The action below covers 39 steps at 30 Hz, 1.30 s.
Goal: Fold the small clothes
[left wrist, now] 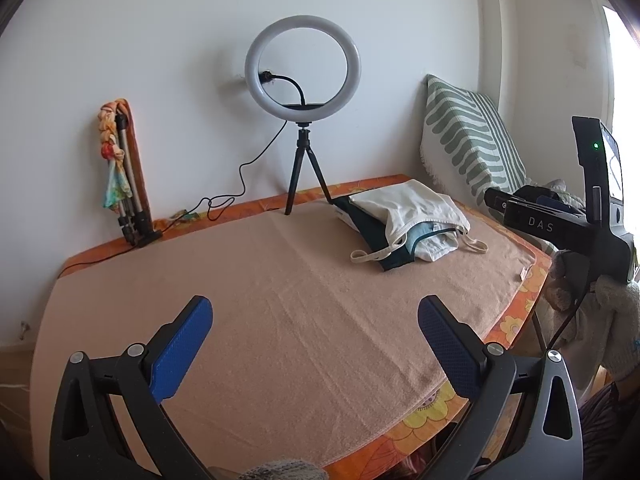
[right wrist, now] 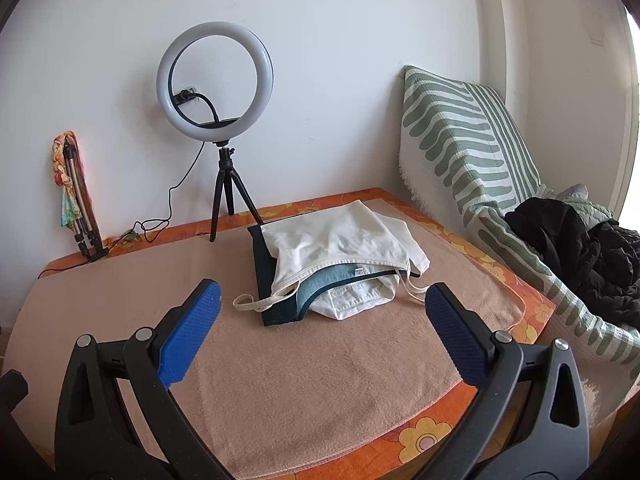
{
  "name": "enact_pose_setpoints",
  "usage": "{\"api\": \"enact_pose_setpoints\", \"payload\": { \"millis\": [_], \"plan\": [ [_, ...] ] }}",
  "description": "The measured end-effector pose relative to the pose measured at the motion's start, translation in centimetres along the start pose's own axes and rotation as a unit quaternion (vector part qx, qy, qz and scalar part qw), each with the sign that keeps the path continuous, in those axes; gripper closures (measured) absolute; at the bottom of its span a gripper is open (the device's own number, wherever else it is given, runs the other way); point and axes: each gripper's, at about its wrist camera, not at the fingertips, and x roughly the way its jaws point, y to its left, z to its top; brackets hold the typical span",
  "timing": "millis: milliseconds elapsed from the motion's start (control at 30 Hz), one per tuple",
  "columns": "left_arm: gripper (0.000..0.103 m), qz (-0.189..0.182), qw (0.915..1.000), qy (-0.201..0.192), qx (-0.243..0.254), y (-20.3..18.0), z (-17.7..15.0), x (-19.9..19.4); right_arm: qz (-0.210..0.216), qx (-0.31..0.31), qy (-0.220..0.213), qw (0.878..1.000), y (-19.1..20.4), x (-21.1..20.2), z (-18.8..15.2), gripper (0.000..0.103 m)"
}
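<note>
Clothes sit in a small loose pile on the peach towel that covers my work surface, just in front and to the right of the ring light on its black tripod. On top I see a cream strappy top, rumpled, with one thin strap looping out toward me onto the towel and another trailing off the pile's right side. Under it a teal garment shows a curved edge, a dark green piece lies flat along the pile's left side, and a white stitched piece pokes out at the front.

My right gripper hangs just short of the pile, blue pads spread wide, gripping nothing. My left gripper hovers over bare towel, well to the left of the pile and farther from the ring light, pads also wide apart and empty. From the left wrist view the pile lies beyond it, to the right.
</note>
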Motion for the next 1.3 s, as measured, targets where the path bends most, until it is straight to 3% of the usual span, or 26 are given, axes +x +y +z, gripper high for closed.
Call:
{"api": "enact_pose_setpoints", "payload": {
  "millis": [1300],
  "plan": [
    [0.001, 0.014, 0.9997, -0.019, 0.007, -0.01, 0.37, -0.96, 0.007, 0.009, 0.008, 1.0, 0.18, -0.35, -0.38, 0.0]
  ]
}}
